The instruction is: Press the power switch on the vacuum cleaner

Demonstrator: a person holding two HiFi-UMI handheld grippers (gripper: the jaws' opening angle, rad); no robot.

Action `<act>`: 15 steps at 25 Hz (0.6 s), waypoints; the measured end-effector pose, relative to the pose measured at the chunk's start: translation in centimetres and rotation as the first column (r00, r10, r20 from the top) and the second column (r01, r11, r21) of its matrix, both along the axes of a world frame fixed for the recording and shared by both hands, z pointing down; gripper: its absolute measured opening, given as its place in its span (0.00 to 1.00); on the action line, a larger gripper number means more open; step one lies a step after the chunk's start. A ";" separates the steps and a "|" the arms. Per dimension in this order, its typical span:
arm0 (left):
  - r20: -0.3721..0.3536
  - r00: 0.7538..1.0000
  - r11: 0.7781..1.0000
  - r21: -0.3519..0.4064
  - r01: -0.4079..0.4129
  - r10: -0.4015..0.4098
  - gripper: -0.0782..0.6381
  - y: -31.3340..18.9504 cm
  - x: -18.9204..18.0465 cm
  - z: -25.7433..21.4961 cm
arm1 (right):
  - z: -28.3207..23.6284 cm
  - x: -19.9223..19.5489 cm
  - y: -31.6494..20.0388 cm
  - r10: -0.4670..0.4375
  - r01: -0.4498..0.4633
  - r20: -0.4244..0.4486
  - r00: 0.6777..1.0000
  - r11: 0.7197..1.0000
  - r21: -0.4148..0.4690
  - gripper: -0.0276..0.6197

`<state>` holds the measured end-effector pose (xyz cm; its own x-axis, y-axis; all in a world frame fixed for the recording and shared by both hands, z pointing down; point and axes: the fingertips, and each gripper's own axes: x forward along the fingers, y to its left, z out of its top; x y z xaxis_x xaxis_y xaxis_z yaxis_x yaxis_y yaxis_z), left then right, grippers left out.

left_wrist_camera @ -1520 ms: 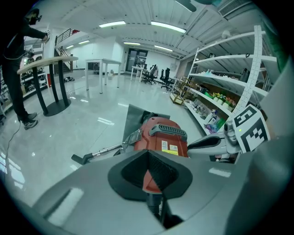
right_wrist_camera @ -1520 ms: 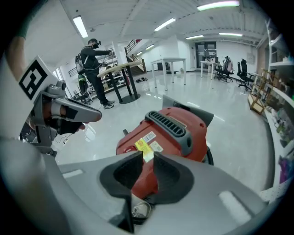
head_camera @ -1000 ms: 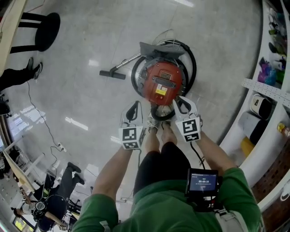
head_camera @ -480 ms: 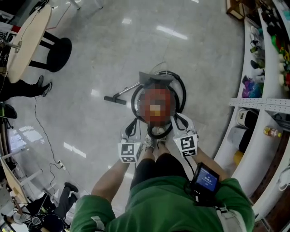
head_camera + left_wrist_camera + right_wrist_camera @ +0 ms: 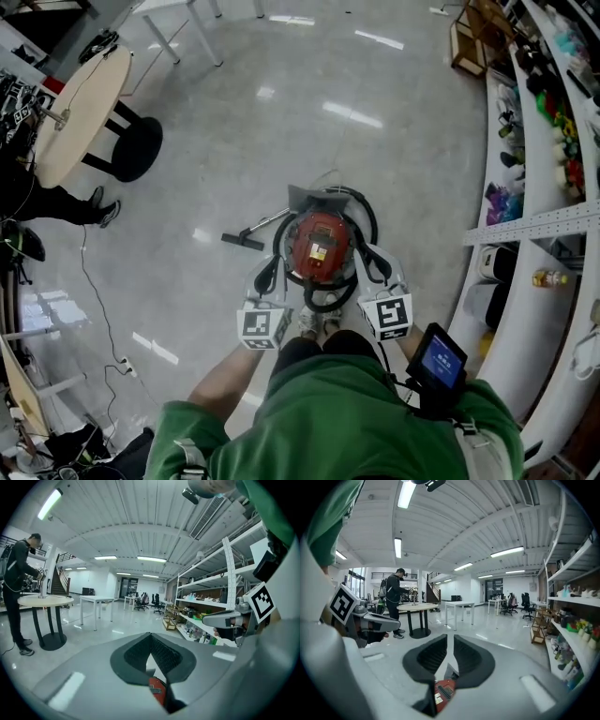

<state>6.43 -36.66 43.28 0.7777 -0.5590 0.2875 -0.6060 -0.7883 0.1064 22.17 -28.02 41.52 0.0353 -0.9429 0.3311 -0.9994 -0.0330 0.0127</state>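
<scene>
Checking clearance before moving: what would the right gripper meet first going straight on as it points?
Probably nothing near: the right gripper aims above the vacuum cleaner, over floor toward a white table.

The head view looks steeply down from above the person's head at the distant floor (image 5: 394, 159), with the vacuum cleaner (image 5: 322, 246) near centre. The left gripper (image 5: 271, 269) view rides on that gripper and looks along its fingers (image 5: 136, 656), almost level across the room. The right gripper (image 5: 375, 263) view does likewise. All three share the vacuum cleaner, a close red sliver at 6 o'clock in both gripper views, and the round table (image 5: 80, 112). Each gripper view catches the other gripper at its edge.
</scene>
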 end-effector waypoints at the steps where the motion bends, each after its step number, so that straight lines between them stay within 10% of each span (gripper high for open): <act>1: -0.009 1.000 1.000 0.008 -0.001 0.001 0.12 0.2 -0.1 -0.7 | -0.9 -0.1 0.2 0.002 -0.002 -0.004 1.000 1.000 0.015 0.11; 15: -0.095 0.993 0.991 0.109 0.074 -0.063 0.12 1.7 -2.0 -6.6 | -6.6 1.8 3.9 0.063 -0.060 -0.018 0.998 0.986 0.153 0.11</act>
